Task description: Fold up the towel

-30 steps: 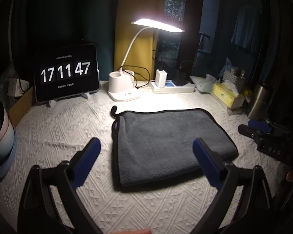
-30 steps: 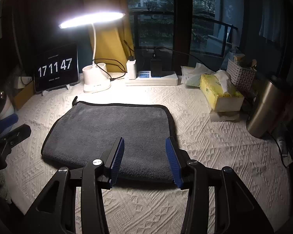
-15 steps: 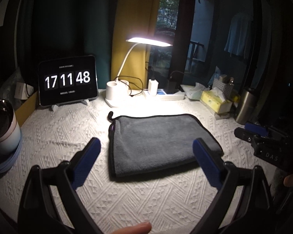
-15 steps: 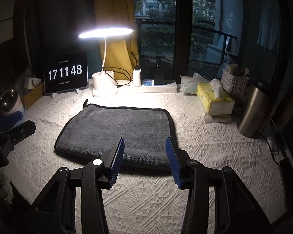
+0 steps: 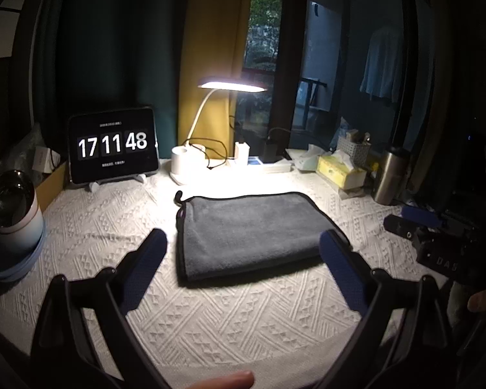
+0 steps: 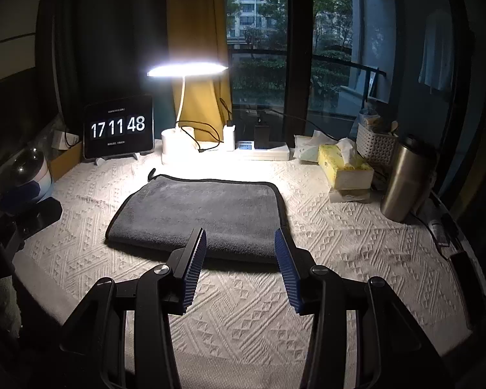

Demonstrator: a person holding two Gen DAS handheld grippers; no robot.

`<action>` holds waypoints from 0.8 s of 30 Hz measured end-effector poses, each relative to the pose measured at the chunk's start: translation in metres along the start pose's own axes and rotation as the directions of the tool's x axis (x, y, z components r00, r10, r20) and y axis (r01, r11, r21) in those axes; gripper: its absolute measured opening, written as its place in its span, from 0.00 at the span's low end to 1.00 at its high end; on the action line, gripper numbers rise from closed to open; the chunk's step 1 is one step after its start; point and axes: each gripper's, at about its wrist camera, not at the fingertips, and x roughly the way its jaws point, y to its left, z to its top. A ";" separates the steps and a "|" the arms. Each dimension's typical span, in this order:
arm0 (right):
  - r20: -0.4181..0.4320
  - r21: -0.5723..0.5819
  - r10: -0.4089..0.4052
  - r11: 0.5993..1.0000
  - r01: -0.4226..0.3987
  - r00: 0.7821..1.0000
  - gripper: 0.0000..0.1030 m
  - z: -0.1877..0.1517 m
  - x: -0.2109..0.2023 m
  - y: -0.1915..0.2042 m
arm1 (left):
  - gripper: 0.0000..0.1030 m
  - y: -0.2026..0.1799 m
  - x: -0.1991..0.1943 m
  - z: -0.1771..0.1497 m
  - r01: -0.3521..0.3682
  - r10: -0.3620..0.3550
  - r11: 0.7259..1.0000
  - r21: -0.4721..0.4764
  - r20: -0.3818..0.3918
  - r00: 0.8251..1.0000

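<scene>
A grey towel with dark edging lies folded flat on the white textured tablecloth; it also shows in the right wrist view. My left gripper is open wide and empty, held back from the towel's near edge. My right gripper is open and empty, held above and short of the towel's near right edge. The right gripper's body shows at the right in the left wrist view.
A lit desk lamp, a tablet clock, a power strip, a tissue box, a basket and a steel tumbler line the back and right. A round device stands at the left.
Both grippers have pulled back and risen from the towel, so it looks smaller and farther. The towel has not moved. Jaws stay open.
</scene>
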 end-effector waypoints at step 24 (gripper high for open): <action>0.106 -0.013 -0.027 1.000 0.028 0.994 0.45 -0.009 -0.060 0.011 | 0.93 -0.011 -0.054 0.001 0.026 -0.030 0.999 0.031 0.130 0.991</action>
